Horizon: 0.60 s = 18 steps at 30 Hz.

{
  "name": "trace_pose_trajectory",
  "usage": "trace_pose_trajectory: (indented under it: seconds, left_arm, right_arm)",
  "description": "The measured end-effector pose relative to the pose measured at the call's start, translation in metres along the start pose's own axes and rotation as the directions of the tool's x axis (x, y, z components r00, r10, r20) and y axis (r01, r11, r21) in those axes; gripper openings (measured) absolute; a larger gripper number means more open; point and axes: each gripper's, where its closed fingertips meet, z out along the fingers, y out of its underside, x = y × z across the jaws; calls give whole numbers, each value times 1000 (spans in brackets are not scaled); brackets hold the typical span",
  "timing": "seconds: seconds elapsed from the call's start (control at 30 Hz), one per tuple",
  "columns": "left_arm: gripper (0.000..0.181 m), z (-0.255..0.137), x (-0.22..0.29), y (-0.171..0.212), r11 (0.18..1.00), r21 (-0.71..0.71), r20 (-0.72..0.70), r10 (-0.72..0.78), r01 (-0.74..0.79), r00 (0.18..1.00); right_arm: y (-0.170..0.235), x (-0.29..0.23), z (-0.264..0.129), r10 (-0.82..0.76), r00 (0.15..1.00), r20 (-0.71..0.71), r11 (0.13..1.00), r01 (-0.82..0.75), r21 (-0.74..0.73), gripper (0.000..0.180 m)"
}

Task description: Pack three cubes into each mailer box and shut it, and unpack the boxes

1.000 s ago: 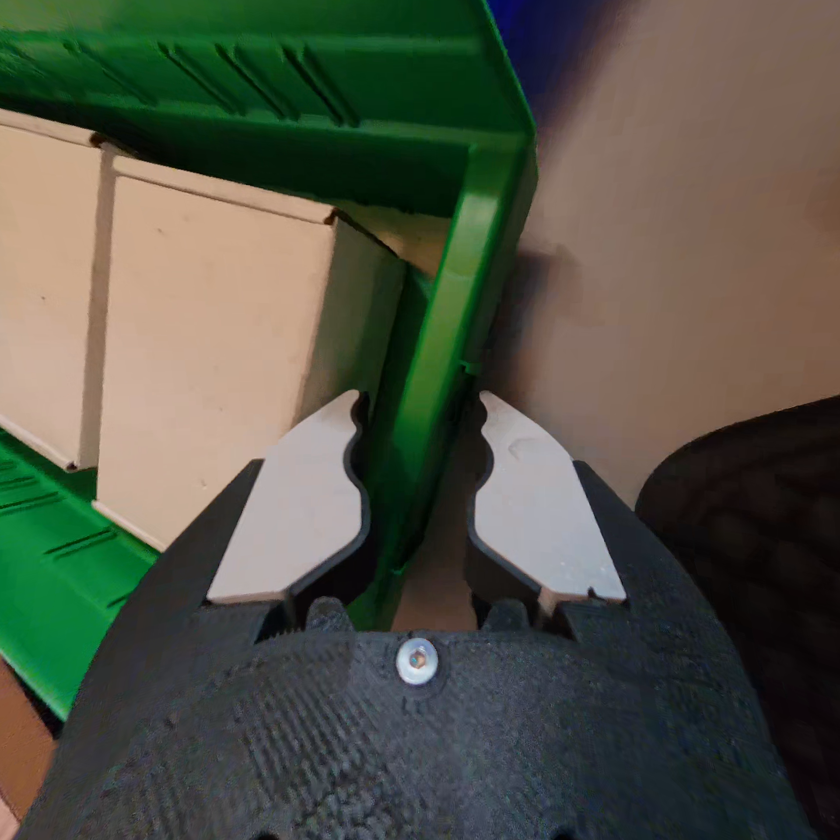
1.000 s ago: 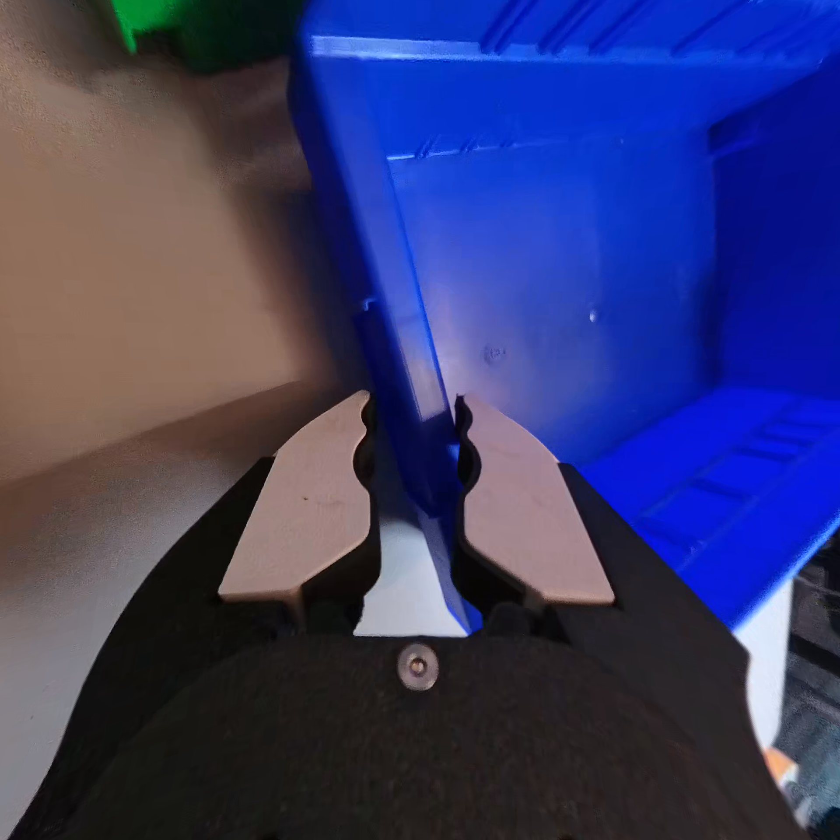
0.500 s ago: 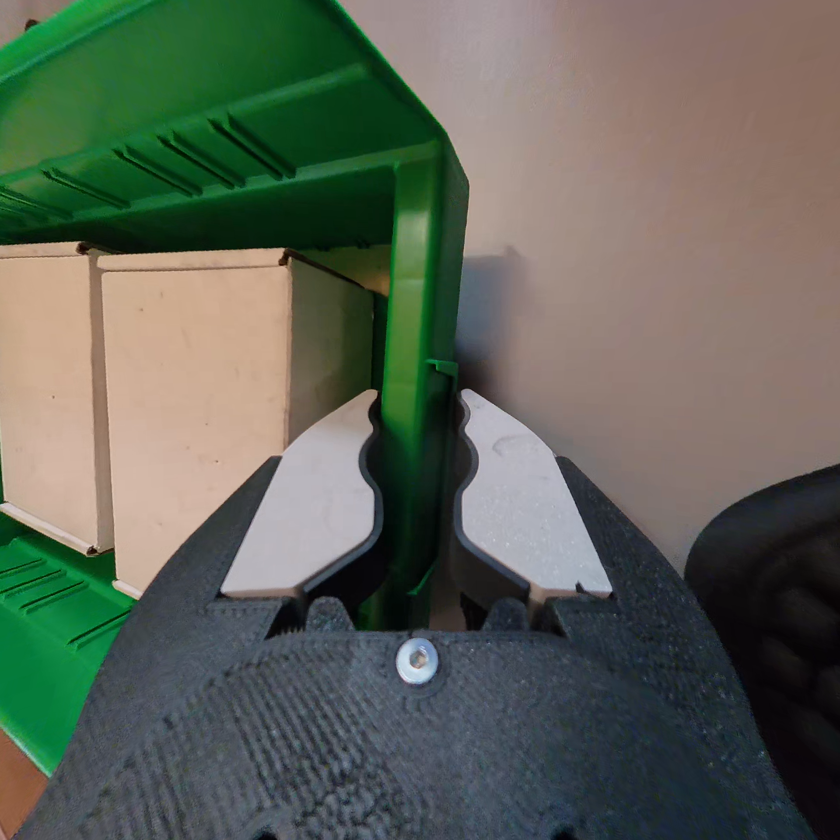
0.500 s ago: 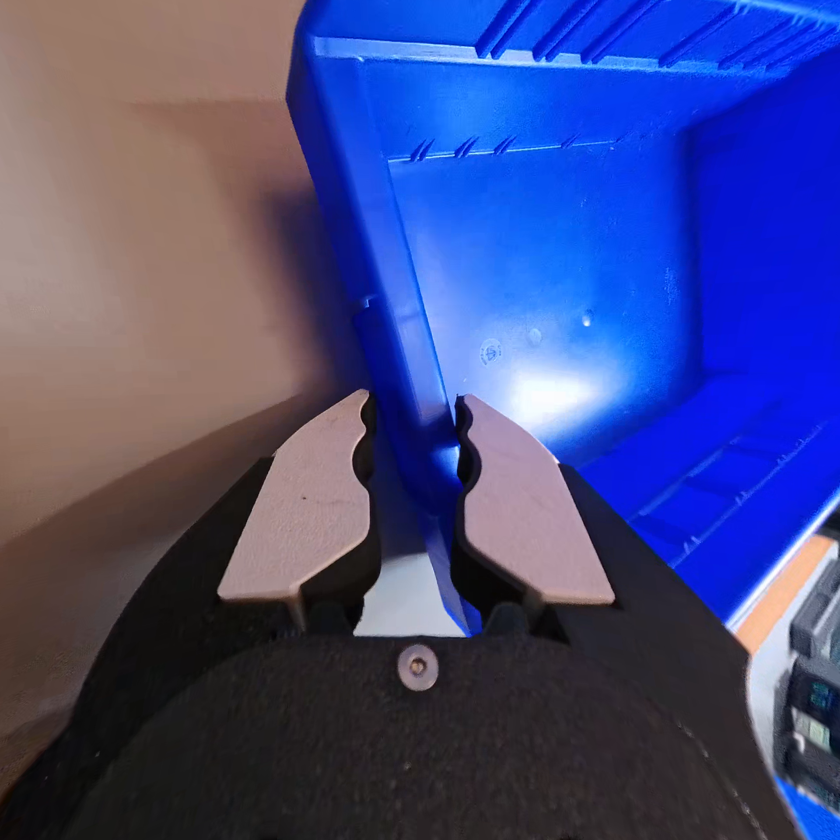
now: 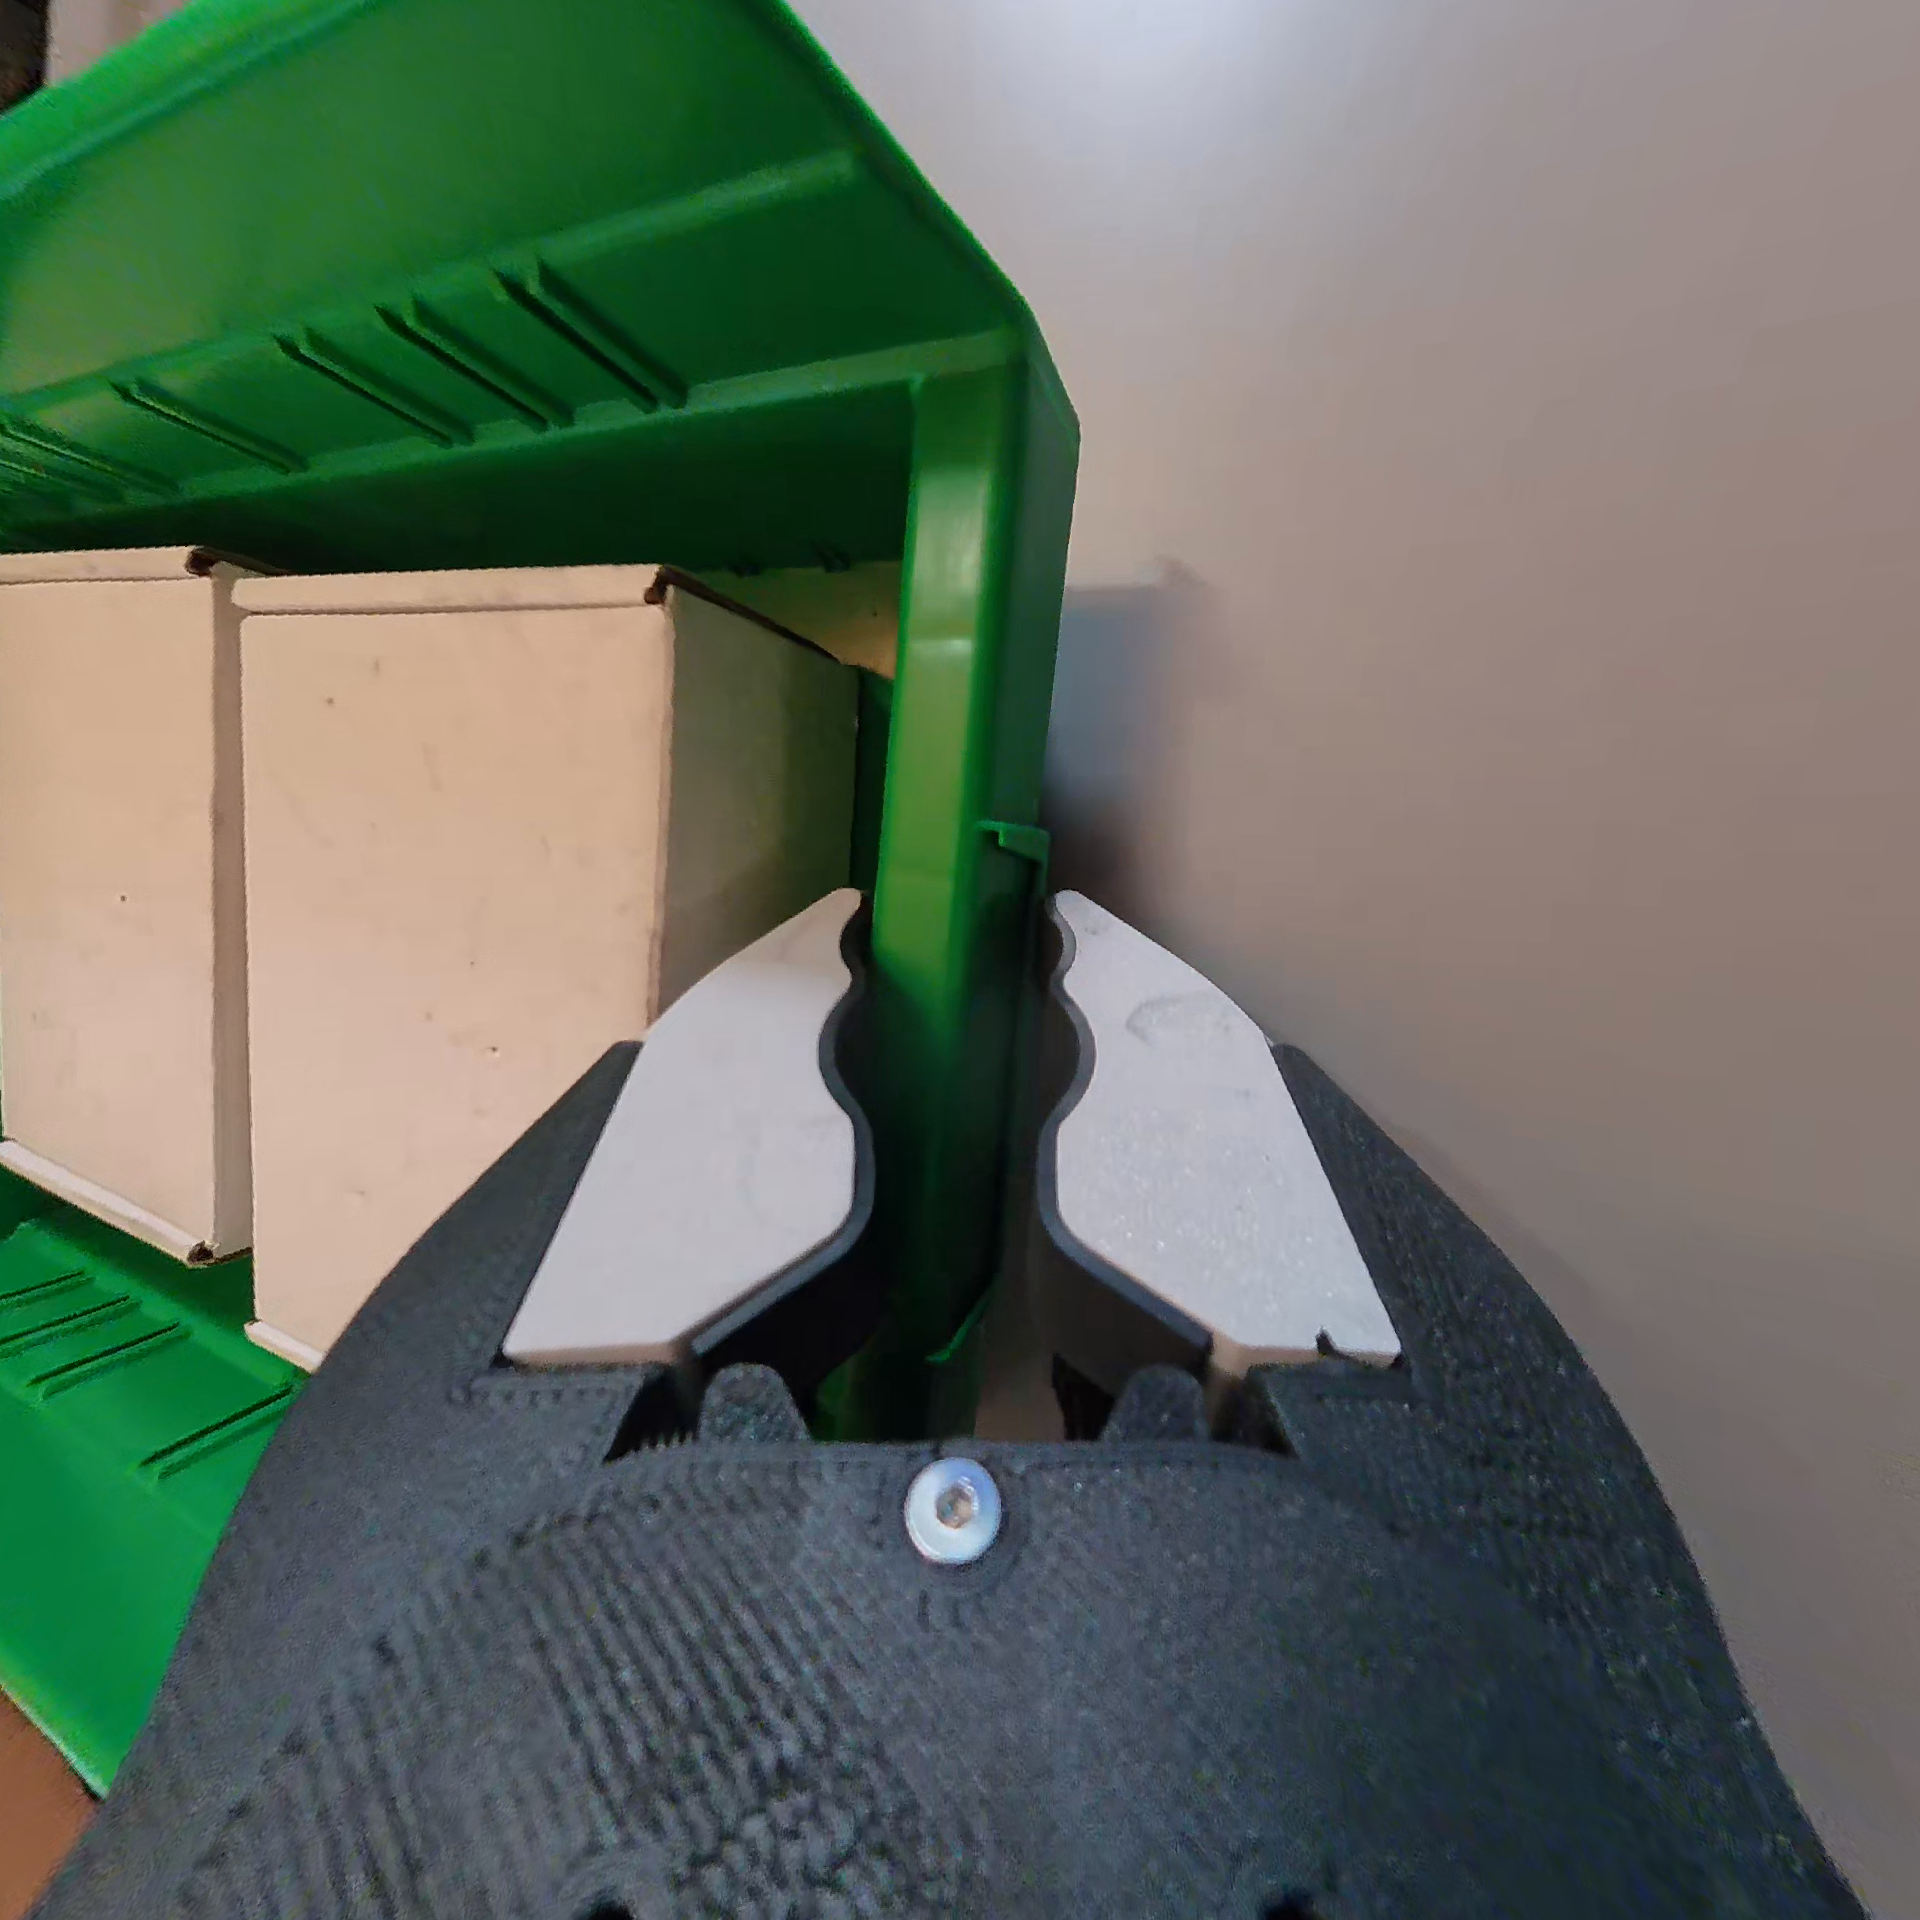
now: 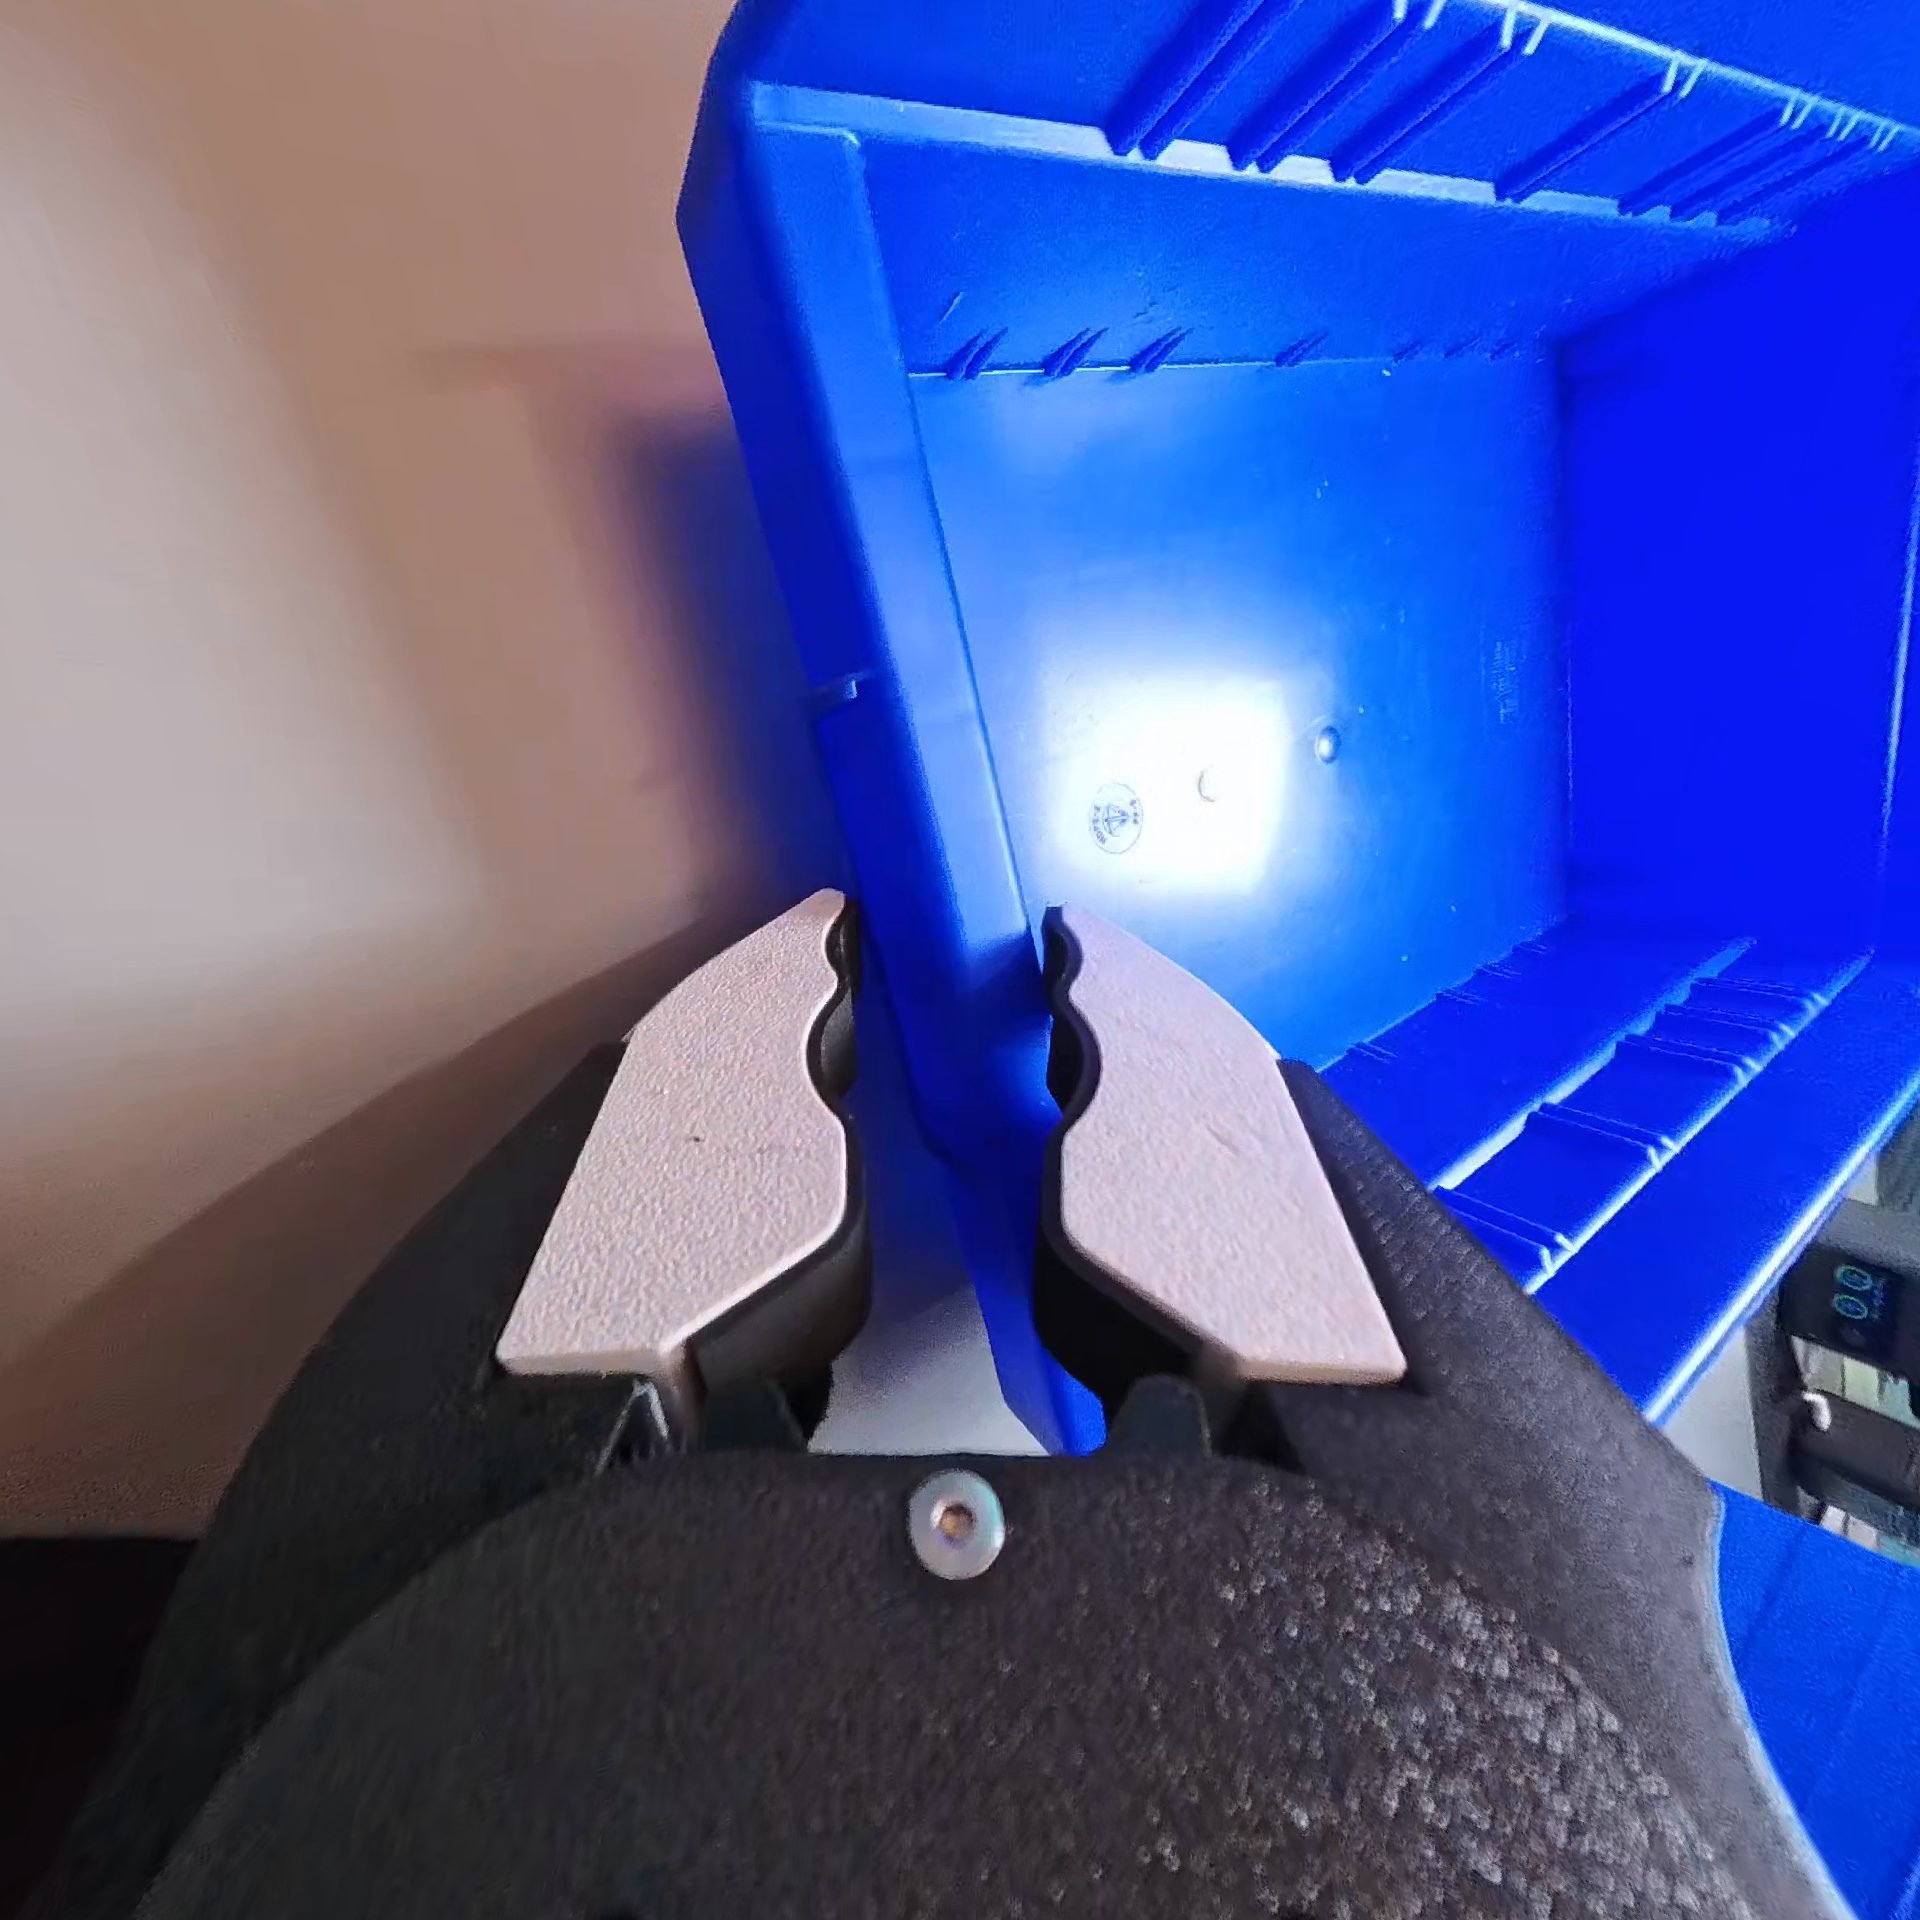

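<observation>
In the left wrist view my left gripper is shut on the side wall of a green plastic bin. Inside the bin two closed beige mailer boxes stand side by side, one near the gripped wall and one farther left. In the right wrist view my right gripper is shut on the left wall of a blue plastic bin. The inside of the blue bin shows nothing in it. No cubes are in view.
A plain pale wall fills the right of the left wrist view and the left of the right wrist view. Dark equipment with small lit displays shows past the blue bin's lower right edge. My hands' fingertips stand some 45 cm from each other.
Both bins have tipped and swung with the grippers: the green bin's wall now stands nearly upright in view, and the blue bin has turned so its base faces me. The other gripper has left the left view.
</observation>
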Motion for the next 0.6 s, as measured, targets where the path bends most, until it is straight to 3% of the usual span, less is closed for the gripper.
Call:
trace_pose_trajectory:
  seconds: [0.3,0.6]
  left_arm:
    - [30,12,-29,2,999,41,48,1,-3,999]
    - [31,18,-46,2,1000,-9,127,16,-15,992]
  right_arm:
    - [1,17,-4,38,993,-114,997,-30,67,38]
    - [-31,-8,-51,209,978,-21,927,-191,323,42]
